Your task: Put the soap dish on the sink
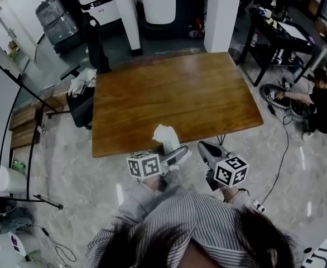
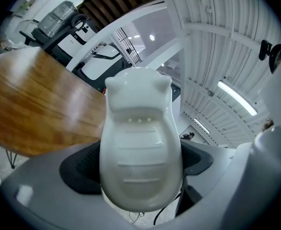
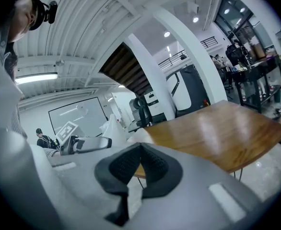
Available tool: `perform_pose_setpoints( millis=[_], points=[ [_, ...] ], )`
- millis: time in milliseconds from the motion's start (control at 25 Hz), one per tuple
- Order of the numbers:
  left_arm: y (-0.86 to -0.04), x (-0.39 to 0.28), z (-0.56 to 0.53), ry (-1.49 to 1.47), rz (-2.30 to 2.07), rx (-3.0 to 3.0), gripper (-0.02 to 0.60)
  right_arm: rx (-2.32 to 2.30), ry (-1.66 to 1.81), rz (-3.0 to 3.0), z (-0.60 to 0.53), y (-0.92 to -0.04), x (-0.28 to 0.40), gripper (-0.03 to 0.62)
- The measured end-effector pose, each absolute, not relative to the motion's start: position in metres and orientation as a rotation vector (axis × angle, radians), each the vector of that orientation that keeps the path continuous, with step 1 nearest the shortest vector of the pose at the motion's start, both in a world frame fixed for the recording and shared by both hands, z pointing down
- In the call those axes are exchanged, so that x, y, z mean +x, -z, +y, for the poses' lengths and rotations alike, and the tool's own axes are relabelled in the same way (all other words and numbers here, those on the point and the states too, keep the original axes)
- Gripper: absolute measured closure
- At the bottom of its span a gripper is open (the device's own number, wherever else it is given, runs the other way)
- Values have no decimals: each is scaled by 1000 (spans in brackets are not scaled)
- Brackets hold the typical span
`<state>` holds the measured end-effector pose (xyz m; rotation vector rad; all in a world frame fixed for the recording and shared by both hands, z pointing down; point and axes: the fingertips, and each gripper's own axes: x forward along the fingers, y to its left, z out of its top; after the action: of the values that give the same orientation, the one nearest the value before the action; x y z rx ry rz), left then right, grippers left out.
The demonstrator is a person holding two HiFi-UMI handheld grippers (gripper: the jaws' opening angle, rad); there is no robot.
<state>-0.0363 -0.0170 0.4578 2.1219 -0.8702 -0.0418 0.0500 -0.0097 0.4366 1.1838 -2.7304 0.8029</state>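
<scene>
The soap dish (image 2: 140, 147) is white and rounded, with ridges and small holes inside. My left gripper (image 2: 138, 166) is shut on it, a dark pad on each side. In the head view the soap dish (image 1: 166, 135) sticks up over the near edge of the wooden table (image 1: 174, 94), held by the left gripper (image 1: 174, 153). Beside it, the right gripper (image 1: 208, 148) hangs just off the table's edge. Its dark pads (image 3: 152, 169) meet with nothing between them. The right gripper view also shows the soap dish (image 3: 112, 128) to its left. No sink is in view.
A black chair (image 1: 82, 102) draped with white cloth stands at the table's left side. A person (image 1: 320, 102) sits on the floor to the right, near a black desk (image 1: 280, 32). White pillars (image 1: 222, 15) rise behind the table. A cable (image 1: 280, 166) runs across the floor.
</scene>
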Motion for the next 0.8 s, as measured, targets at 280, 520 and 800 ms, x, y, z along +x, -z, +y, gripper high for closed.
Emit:
perform_pose_setpoints(
  millis=[280, 520, 800],
  points=[
    [-450, -70, -112, 7, -839, 2136, 112, 1220, -797, -2728, -108, -427, 8, 592],
    [-463, -86, -159, -3, -821, 2098, 112, 1268, -808, -2654, -158, -436, -8, 592],
    [-489, -94, -182, -14, -826, 2021, 112, 1219, -888, -2617, -180, -456, -16, 592]
  ],
)
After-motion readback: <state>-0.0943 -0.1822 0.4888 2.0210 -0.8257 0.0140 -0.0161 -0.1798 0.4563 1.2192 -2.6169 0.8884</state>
